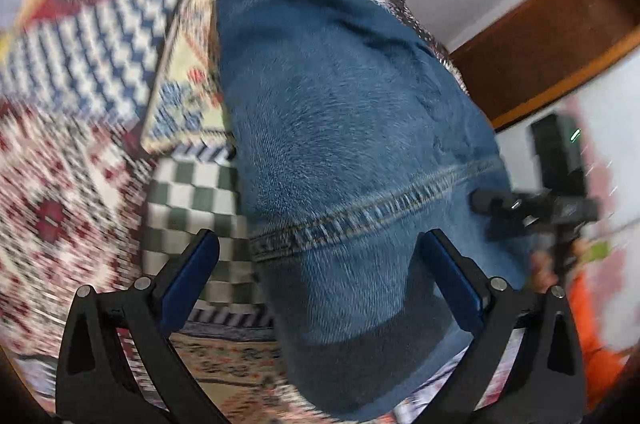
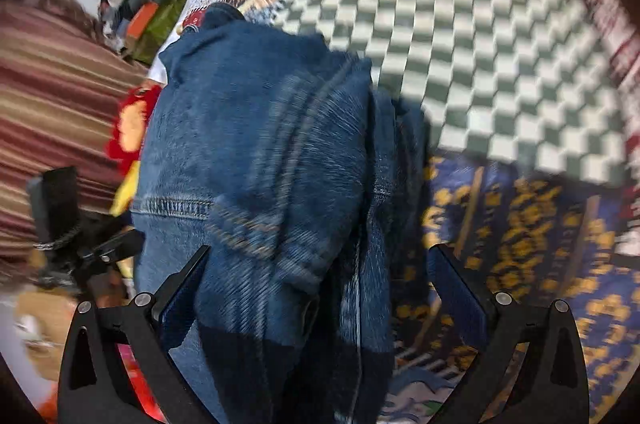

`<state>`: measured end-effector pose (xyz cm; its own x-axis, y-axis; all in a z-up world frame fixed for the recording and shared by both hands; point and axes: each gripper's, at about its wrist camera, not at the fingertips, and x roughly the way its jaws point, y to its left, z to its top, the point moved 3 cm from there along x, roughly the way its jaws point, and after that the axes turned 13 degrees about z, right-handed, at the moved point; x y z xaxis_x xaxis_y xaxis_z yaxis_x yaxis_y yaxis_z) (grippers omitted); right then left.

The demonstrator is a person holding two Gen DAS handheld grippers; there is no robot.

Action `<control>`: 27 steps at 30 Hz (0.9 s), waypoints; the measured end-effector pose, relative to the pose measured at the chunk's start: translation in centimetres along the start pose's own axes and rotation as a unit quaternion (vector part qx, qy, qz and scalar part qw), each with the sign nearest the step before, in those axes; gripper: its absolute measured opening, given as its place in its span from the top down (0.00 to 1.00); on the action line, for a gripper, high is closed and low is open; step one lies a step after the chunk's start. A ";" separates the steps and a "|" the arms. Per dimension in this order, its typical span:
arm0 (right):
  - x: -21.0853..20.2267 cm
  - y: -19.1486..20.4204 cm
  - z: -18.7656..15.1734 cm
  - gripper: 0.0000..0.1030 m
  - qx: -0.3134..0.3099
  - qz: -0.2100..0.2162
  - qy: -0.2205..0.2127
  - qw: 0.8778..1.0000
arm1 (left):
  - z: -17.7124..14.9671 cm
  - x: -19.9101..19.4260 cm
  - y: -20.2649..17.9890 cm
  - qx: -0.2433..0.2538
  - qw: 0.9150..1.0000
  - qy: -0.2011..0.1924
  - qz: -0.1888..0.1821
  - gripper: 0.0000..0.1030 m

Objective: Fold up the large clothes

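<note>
A pair of blue denim jeans lies in a long folded strip on a patchwork cover. My left gripper is open, its blue-padded fingers standing wide on either side of a stitched seam, over the cloth. In the right wrist view the jeans bunch up with a seam running lengthwise. My right gripper is open too, the denim passing between its spread fingers. Each view catches the other gripper at the denim's edge: the right gripper and the left gripper. Both views are motion-blurred.
A green-and-white check patch lies beside the jeans, and a blue-and-yellow patch is nearer. A brown wooden frame and white wall stand behind. A striped cloth, a red-and-yellow item and a pile of things lie at the left.
</note>
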<state>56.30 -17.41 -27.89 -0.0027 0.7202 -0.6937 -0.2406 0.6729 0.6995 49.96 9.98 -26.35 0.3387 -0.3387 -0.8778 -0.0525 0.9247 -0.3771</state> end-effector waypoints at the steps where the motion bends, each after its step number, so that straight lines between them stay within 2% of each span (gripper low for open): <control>1: 0.4 -0.2 0.1 0.00 0.000 0.005 0.005 1.000 | 0.2 0.8 0.4 -0.019 1.000 0.014 -0.017 0.01; 5: 2.2 0.1 0.6 0.00 -0.023 0.009 0.015 1.000 | 0.8 3.2 0.9 -0.051 0.996 0.044 -0.056 0.00; 8: 2.7 0.6 0.9 0.00 -0.034 0.006 0.016 0.999 | 1.1 3.9 0.3 -0.047 0.996 0.041 -0.068 0.00; 11: 2.9 0.8 0.7 0.00 -0.025 0.007 -0.006 1.000 | 1.5 4.3 -0.3 -0.064 0.995 0.025 -0.073 0.02; 12: 2.9 1.0 0.5 0.03 -0.027 0.004 -0.016 1.000 | 1.5 4.2 -0.4 -0.068 0.995 0.018 -0.073 0.08; 15: 2.7 1.5 -0.1 0.29 -0.020 0.031 -0.025 0.999 | 1.3 3.6 -1.4 -0.058 0.997 0.001 -0.057 0.22; 18: 2.2 2.5 -0.6 0.41 -0.013 0.031 -0.031 0.999 | 0.7 2.2 -2.4 -0.026 0.999 -0.009 -0.045 0.33; 21: 1.5 4.6 -1.2 0.51 -0.037 0.019 -0.034 0.999 | 0.3 0.0 -3.4 -0.002 0.999 -0.023 -0.040 0.40; 23: 1.1 6.4 -1.5 0.54 -0.056 0.010 -0.035 0.998 | 0.3 -1.7 -4.2 0.013 0.999 -0.037 -0.031 0.41; 27: -0.1 10.3 -2.4 0.56 -0.088 0.002 -0.046 0.995 | -0.2 -6.0 -5.4 0.043 0.996 -0.079 -0.014 0.42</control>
<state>51.49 -11.01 -21.03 0.0834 0.7414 -0.6659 -0.4071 0.6353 0.6563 47.99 6.94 -19.14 0.4825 -0.3387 -0.8078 0.0365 0.9292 -0.3678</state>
